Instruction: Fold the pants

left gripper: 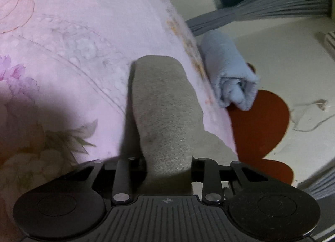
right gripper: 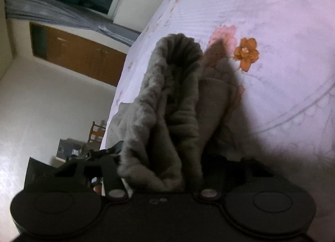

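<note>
While the left wrist view gives only a narrow strip of the job, it shows the grey pants (left gripper: 165, 112) lying as a long band on the pink floral bedsheet (left gripper: 62, 53), close to the bed's edge, with their near end drawn up into the left gripper (left gripper: 167, 170); its jaws stand narrow with the fabric filling the gap, so I read it as clamped on the cloth, though the fingertips themselves are buried under the fabric; a rolled pale blue cloth (left gripper: 230, 72) sits just beyond the edge, over a red mat (left gripper: 259, 124) on the floor.

From the right wrist view, the pants (right gripper: 175, 112) are bunched in loose ridges, one end gaping open like a tube; the right gripper (right gripper: 161, 179) has a thick wad of them between partly closed jaws and seems to grip it; no flat, squared fold shows anywhere, so I judge the folding to be at an early stage, with the laying-out, halving and smoothing yet to do.
</note>
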